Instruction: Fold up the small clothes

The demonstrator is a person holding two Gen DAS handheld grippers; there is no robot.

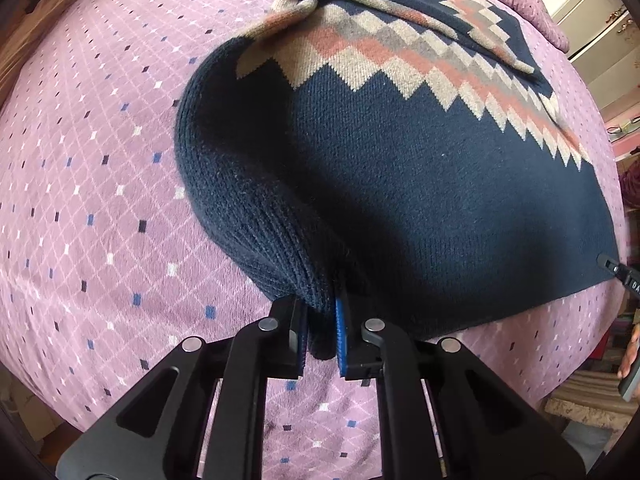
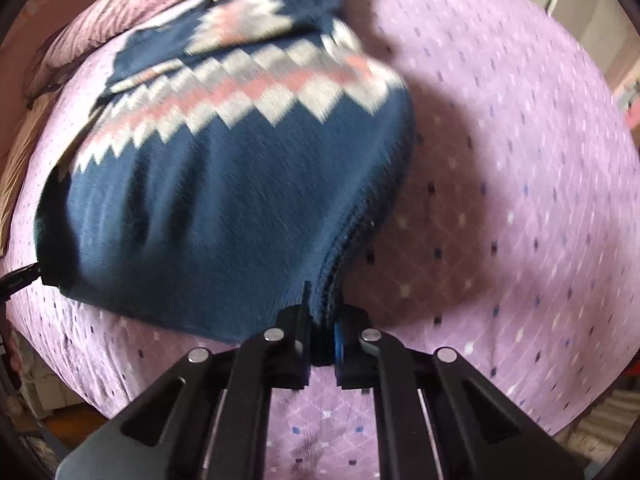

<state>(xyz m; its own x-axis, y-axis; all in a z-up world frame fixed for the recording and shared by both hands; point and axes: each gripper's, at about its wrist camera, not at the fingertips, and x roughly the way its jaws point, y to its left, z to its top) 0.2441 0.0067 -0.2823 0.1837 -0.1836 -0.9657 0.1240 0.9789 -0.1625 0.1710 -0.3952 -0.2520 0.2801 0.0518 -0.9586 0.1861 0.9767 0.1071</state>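
The left tool (image 1: pixel 320 340) pinches the navy sweater's (image 1: pixel 420 200) hem corner. The right tool (image 2: pixel 322 340) grips the opposite corner, both lifted off the bed (image 1: pixel 100 200).

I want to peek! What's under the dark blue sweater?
A purple bedspread with little diamonds lies around and under the sweater. Whatever else lies beneath stays hidden by the knit.

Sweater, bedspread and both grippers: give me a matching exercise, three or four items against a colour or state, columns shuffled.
Items:
1. sweater
2. bedspread
3. left gripper
4. zigzag band

States:
A. lilac with small diamonds
B. beige, pink and grey
C. navy knit, bottom corners lifted
D. fingers shut on a bottom corner

Pairs: 1-C, 2-A, 3-D, 4-B. The right gripper matches D too.
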